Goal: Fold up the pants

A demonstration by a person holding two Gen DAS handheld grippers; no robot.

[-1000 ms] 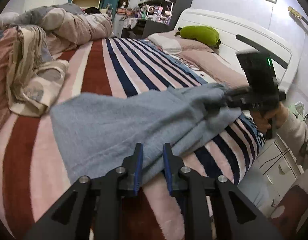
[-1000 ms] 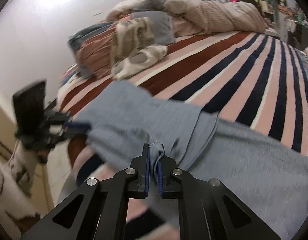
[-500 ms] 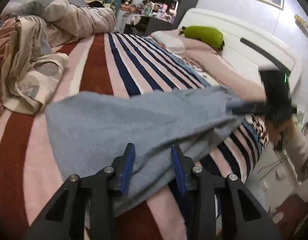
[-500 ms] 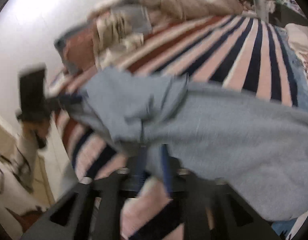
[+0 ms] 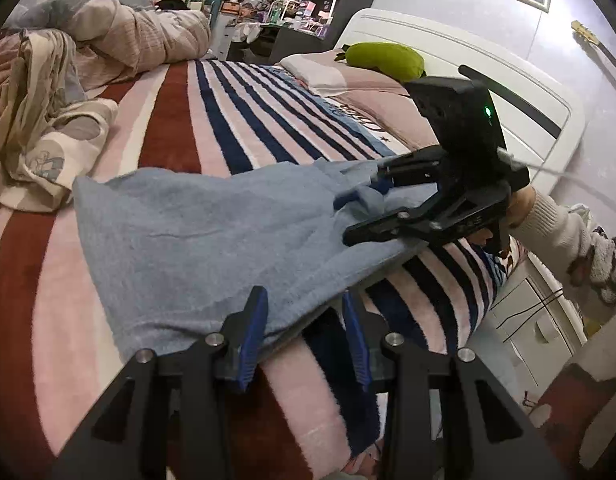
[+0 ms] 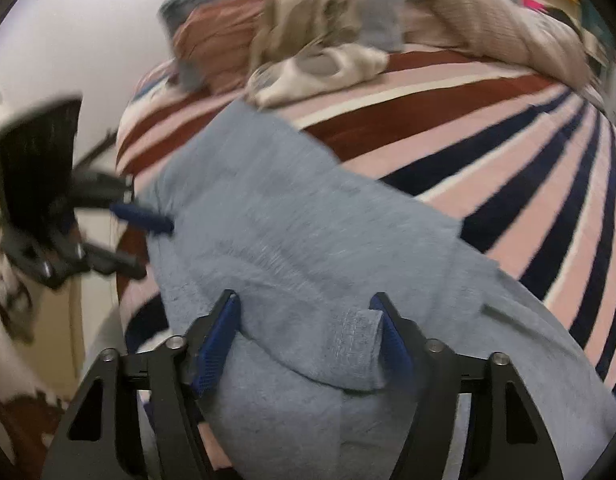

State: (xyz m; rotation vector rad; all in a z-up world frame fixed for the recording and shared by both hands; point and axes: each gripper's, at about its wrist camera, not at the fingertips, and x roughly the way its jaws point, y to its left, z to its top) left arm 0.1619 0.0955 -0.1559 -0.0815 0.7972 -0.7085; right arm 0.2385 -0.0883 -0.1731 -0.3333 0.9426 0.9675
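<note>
one pants (image 5: 212,232), two grippers (image 5: 304,332), one pillow (image 5: 383,60)

Left gripper (image 5: 304,330): jaws held apart, blue pads (image 5: 254,334) facing each other across a clear gap; nothing is clamped.
Right gripper (image 6: 308,340): jaws spread wide, pads (image 6: 216,344) set well apart; nothing is gripped.
Right gripper, as seen from the left wrist (image 5: 361,216): fingers pointed leftward and parted.
Right hand (image 5: 517,210): wrapped around the gripper's rear; a pale sleeve is worn.
</note>
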